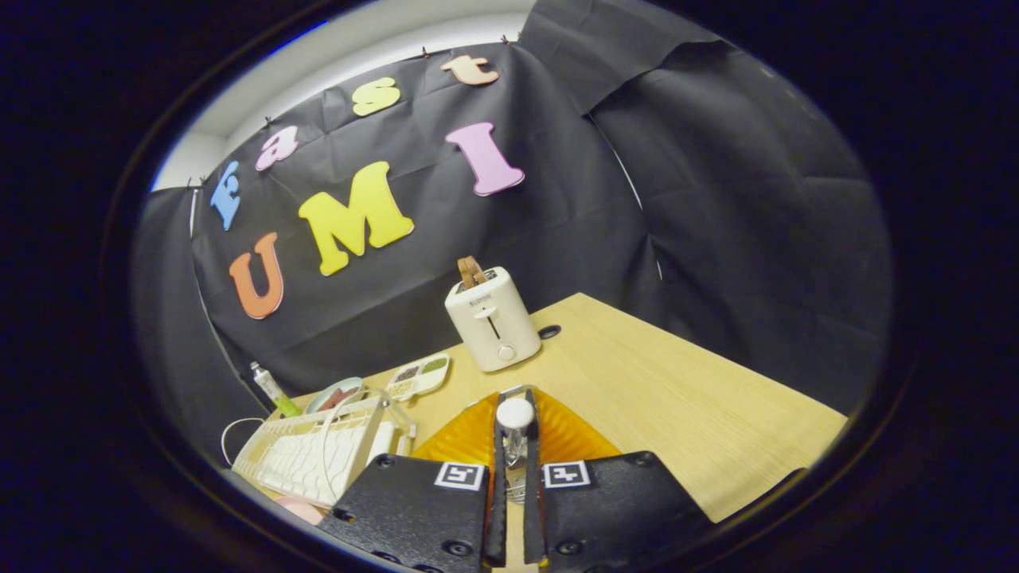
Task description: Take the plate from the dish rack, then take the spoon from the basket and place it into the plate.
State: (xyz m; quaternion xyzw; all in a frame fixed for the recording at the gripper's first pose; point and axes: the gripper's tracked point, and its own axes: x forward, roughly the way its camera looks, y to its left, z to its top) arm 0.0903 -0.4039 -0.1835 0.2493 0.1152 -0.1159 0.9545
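Between the tool's (pixel 515 426) two fingers, which stand nearly together, a spoon (pixel 514 415) is clamped: its white rounded end stands up at the fingertips and a metallic part runs down the narrow gap between them, so the tool is judged closed on the spoon. Directly below and just ahead of the fingertips lies an orange, ribbed plate (pixel 470 434), resting on the light wooden surface (pixel 677 398); its rim spreads to both sides of the fingers. From this arrangement the plate is judged already out of the dish rack and set down, and the spoon already out of its basket; what remains is to lower the spoon onto the plate and release it. Whether the spoon touches the plate yet cannot be told. To the left of the tool, just beside the plate, stands a white wire dish rack (pixel 310 454); its near edge is close enough that a sideways drift of the tool could strike it. Beyond the rack lie a small bowl (pixel 334 394) with dark contents, a white compartment tray (pixel 419 376) and a slim upright tube (pixel 271 390) with a green lower part. Beyond the fingertips, well apart from the plate, stands a white toaster (pixel 492 322) with a brown slice in its slot. The surface to the right of the tool offers open room for withdrawal.
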